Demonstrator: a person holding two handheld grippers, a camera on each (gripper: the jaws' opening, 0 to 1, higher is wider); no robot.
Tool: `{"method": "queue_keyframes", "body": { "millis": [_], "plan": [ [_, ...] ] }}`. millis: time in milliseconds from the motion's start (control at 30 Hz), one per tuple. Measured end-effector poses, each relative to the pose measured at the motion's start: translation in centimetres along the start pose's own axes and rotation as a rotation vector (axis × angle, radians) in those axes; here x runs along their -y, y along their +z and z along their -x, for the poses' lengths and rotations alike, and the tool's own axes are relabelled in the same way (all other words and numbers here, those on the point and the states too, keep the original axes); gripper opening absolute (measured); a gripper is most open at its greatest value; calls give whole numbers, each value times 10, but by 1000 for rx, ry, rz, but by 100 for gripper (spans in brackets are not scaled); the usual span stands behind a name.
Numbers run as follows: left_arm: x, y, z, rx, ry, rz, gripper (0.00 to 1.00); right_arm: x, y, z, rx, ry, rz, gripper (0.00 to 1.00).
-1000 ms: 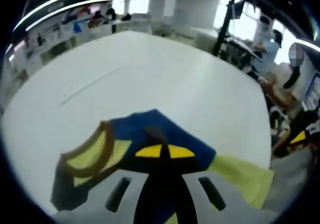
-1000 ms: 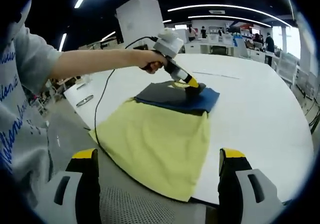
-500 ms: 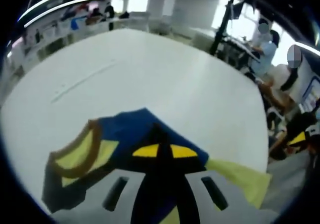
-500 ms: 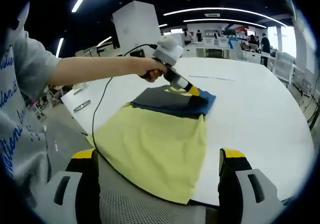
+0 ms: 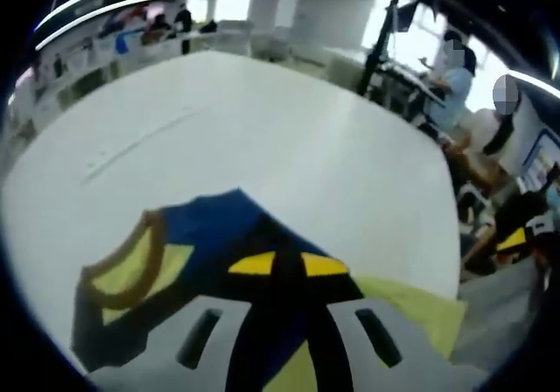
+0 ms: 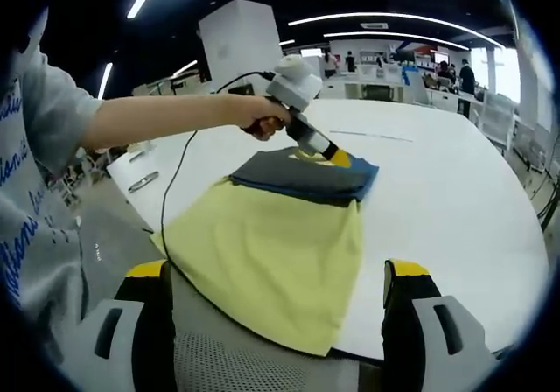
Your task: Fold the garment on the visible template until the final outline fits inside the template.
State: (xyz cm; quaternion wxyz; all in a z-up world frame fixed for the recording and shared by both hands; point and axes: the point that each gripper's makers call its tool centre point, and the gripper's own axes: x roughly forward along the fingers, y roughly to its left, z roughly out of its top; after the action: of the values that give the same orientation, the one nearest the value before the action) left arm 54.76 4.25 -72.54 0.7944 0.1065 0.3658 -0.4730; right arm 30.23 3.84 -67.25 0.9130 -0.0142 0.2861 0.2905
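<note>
While the left gripper (image 6: 341, 157) pinches the blue top end of the yellow garment (image 6: 271, 252) spread on the white table (image 6: 455, 208), the right gripper (image 6: 276, 318) hangs spread near its hem; soft, limp cloth, best taken at corners.

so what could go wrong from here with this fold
1. The left gripper pinches only the blue folded edge; it could slip out and the fold fall open.
2. The yellow garment overhangs the white table's near edge, so a pull might drag it off.
3. The right gripper is open and holds nothing down.
</note>
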Motion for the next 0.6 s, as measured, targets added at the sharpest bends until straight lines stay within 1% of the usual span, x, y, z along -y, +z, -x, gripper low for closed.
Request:
{"method": "queue_keyframes", "body": {
  "millis": [167,300,400,467,533,600],
  "plan": [
    [1,0,5,11,-6,-6,8,0,0,0,-1,-2,4,100],
    [-1,4,10,21,-1,-23,12,0,0,0,-5,-3,11,100],
    [-2,4,16,16,15,-50,18,-1,-1,0,-7,-3,13,100],
    [-5,5,18,11,23,-65,18,0,0,0,-6,-5,13,100],
    [-4,3,23,10,31,-68,19,-1,0,0,-6,-4,13,100],
    [-8,3,27,16,56,-78,19,-1,0,0,-6,-4,14,100]
  ]
}}
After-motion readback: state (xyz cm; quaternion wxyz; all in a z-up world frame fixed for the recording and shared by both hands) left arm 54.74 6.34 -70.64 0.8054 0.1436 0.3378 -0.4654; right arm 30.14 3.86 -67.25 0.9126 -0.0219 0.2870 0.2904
